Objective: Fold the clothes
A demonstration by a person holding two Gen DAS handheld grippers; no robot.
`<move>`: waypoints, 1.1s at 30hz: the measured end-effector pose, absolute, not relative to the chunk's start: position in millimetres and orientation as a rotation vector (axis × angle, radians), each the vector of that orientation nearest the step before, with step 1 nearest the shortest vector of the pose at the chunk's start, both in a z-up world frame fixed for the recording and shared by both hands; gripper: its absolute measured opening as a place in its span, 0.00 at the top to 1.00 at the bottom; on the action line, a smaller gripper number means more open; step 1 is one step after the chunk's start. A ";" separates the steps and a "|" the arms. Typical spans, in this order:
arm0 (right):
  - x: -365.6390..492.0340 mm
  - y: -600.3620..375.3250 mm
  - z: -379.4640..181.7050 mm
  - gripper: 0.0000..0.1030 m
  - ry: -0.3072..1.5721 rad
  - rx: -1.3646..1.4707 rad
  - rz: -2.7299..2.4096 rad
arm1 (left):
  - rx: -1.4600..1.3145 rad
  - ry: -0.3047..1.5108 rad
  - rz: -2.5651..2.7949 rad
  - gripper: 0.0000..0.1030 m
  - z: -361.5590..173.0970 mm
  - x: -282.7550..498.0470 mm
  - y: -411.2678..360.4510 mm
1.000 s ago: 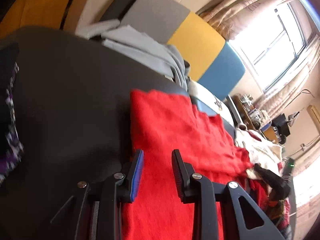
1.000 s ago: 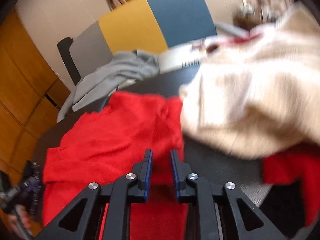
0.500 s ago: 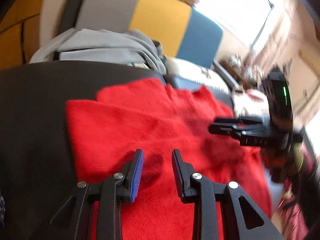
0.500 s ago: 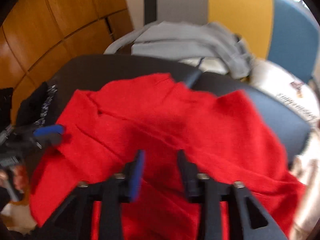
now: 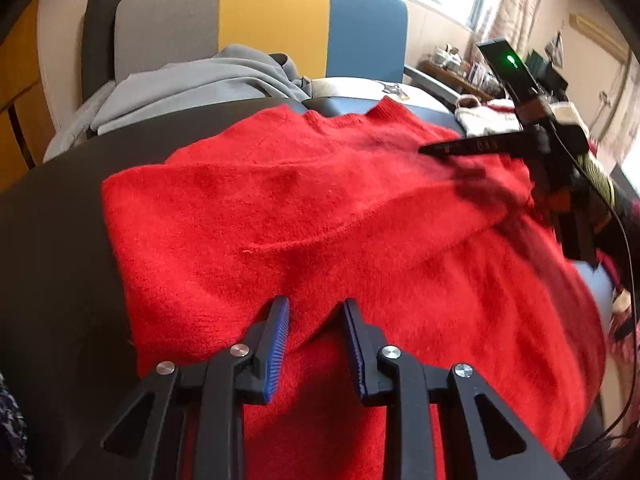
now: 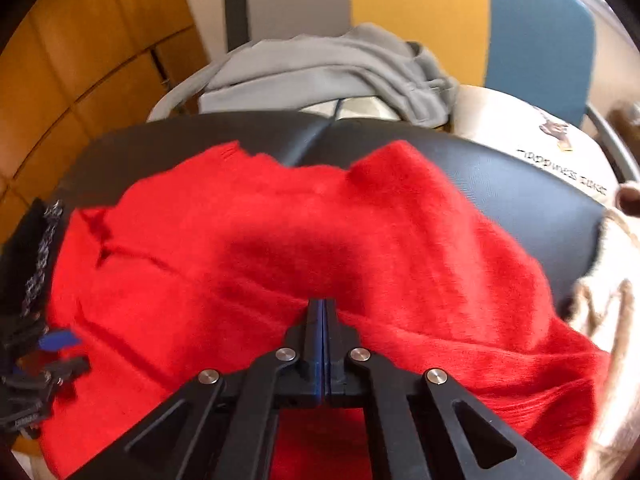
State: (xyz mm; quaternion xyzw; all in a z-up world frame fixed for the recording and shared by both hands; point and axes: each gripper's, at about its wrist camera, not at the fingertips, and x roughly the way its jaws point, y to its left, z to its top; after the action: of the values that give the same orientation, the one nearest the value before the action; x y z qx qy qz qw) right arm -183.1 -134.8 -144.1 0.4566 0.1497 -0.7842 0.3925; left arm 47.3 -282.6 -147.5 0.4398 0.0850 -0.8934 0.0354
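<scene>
A red fuzzy sweater (image 5: 340, 220) lies spread over a black padded surface (image 5: 56, 240); it fills the right wrist view (image 6: 320, 248) too. My left gripper (image 5: 316, 312) is open, its jaws astride a raised fold at the sweater's near edge. My right gripper (image 6: 322, 308) is shut on a fold of the red sweater at its right side and lifts it slightly. The right gripper also shows in the left wrist view (image 5: 424, 148), and the left gripper shows at the left edge of the right wrist view (image 6: 56, 340).
A grey garment (image 5: 192, 84) is heaped on a grey, yellow and blue chair (image 5: 272, 20) behind. A cream knit (image 6: 608, 312) lies at the right. A dark patterned garment (image 6: 36, 264) lies at the left. A printed white sheet (image 6: 552, 148) lies on the chair seat.
My right gripper has closed on a sweater fold; it was open half a second ago. Both grippers swung to face the chair, and the left one moved onto the sweater's near edge.
</scene>
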 end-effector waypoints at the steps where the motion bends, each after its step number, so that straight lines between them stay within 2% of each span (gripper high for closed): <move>1: -186.2 -131.5 -144.1 1.00 0.347 1.170 -2.003 | 1.356 0.278 -2.744 0.74 -144.8 47.3 -283.3; 3: -187.3 -123.9 -136.6 0.99 0.273 1.165 -1.992 | 1.360 0.339 -2.756 0.74 -137.9 49.1 -287.1; 6: -176.9 -118.5 -118.9 0.98 0.288 1.115 -1.918 | 1.294 0.493 -2.816 0.74 -118.1 54.0 -300.4; 11: -162.2 -126.8 -107.8 0.83 0.364 1.091 -1.785 | 1.162 0.665 -2.861 0.74 -94.6 42.9 -319.4; 12: -159.9 -131.6 -109.0 0.76 0.373 1.096 -1.759 | 1.175 0.661 -2.866 0.74 -96.3 37.8 -316.4; 13: -156.9 -136.6 -110.6 0.63 0.391 1.099 -1.742 | 1.193 0.654 -2.870 0.74 -98.7 33.1 -312.5; 15: -148.3 -147.8 -115.8 0.47 0.445 1.093 -1.717 | 1.254 0.592 -2.872 0.74 -109.0 28.3 -298.9; 16: -145.0 -152.6 -120.3 0.47 0.486 1.091 -1.720 | 1.287 0.558 -2.872 0.74 -114.5 26.3 -291.7; 17: -142.3 -156.9 -125.5 0.48 0.532 1.089 -1.731 | 1.319 0.523 -2.871 0.74 -120.1 24.2 -284.4; 18: -139.6 -161.2 -130.7 0.59 0.579 1.087 -1.741 | 1.372 0.527 -2.846 0.74 -131.8 21.3 -280.1; 19: -139.4 -161.0 -130.4 0.78 0.583 1.080 -1.759 | 1.382 0.515 -2.836 0.76 -137.7 21.6 -277.0; 21: -143.7 -154.5 -123.1 0.95 0.530 1.064 -1.804 | 1.366 0.470 -2.832 0.78 -143.8 24.7 -270.9; 24: -158.9 -142.9 -115.1 1.00 0.477 1.051 -1.904 | 1.357 0.399 -2.830 0.78 -147.7 27.7 -263.8; 28: -175.3 -138.7 -135.7 1.00 0.453 1.118 -1.931 | 1.369 0.383 -2.827 0.78 -145.4 30.9 -262.5; 33: -177.8 -126.9 -138.0 1.00 0.348 1.129 -1.954 | 1.330 0.603 -2.876 0.78 -123.4 41.8 -290.0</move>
State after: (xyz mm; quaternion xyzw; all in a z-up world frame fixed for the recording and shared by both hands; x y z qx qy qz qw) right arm -177.8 -126.9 -138.0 0.4497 0.1385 -0.7781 0.4161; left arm 41.8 -290.0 -123.4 0.4119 0.1869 -0.8909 -0.0419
